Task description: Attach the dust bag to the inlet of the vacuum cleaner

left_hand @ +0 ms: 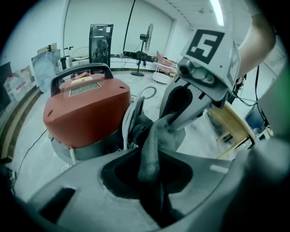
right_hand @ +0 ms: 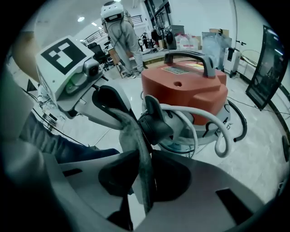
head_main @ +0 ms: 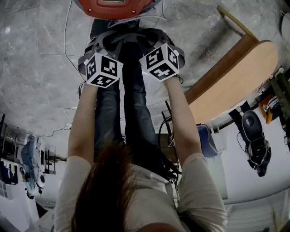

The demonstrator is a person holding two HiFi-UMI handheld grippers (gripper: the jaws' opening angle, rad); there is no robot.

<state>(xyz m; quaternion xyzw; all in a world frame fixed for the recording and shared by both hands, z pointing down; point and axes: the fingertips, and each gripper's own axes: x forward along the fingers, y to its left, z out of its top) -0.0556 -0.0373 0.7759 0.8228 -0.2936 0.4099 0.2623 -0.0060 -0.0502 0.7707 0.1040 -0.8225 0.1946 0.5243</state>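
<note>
2 grippers show in the head view, the left gripper (head_main: 102, 56) and the right gripper (head_main: 159, 50), close together over the person's legs and aimed down toward the red vacuum cleaner (head_main: 113, 7) at the top edge. The bag itself is hidden here.

In the left gripper view, the jaws are closed on a grey fold of the dust bag (left_hand: 152, 149). The cloth rises from them as 1 taut strip to the other gripper's jaws, which also clamp it. Its long axis runs from gripper to gripper, nearly upright in this view and leaning slightly right, just in front of the dark inlet (left_hand: 137, 129).

In the right gripper view, these jaws likewise pinch a thin edge of the cloth, which stretches away beside the inlet, near the white hose (right_hand: 206, 124). Which way the bag's opening faces cannot be made out.

Risks, as I judge them: either pinch holds little fabric, so a hard pull could slip it free. Stretched flat, the opening may stay collapsed and miss the inlet. The cloth could also catch on the hose.
</note>
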